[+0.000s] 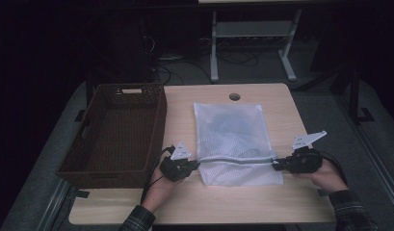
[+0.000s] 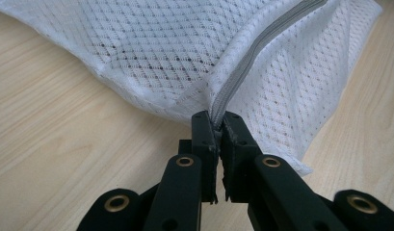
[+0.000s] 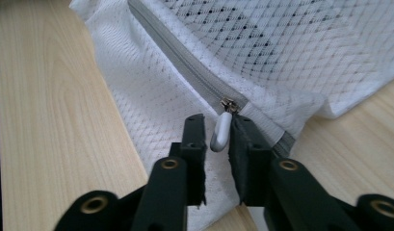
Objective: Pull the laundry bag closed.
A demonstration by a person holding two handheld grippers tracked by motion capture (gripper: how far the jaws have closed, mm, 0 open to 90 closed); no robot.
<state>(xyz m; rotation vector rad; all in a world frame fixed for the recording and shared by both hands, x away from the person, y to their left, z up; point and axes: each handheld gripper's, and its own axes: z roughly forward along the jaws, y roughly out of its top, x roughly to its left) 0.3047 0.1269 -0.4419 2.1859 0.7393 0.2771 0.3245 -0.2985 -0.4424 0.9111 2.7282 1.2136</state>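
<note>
A white mesh bag [image 1: 233, 139] lies flat on the wooden table [image 1: 185, 202], and something dark shows through its far half. A grey zipper [image 1: 235, 160] runs across its near part. My left gripper [image 1: 197, 164] is at the bag's left edge, shut on the end of the zipper [image 2: 252, 53] and the mesh bag [image 2: 161, 57] around it; the left gripper [image 2: 218, 125] has its jaws pressed together there. My right gripper [image 1: 275, 165] is at the zipper's right end. The right gripper [image 3: 218, 127] has its jaws slightly apart, with the white zipper pull [image 3: 222, 132] hanging loose between them.
A dark brown wicker basket [image 1: 96, 168] stands empty on the table's left side, close to my left hand. A round cable hole [image 1: 234, 96] sits near the table's far edge. Beyond the table are a dark floor, cables and a white desk frame [image 1: 252, 33].
</note>
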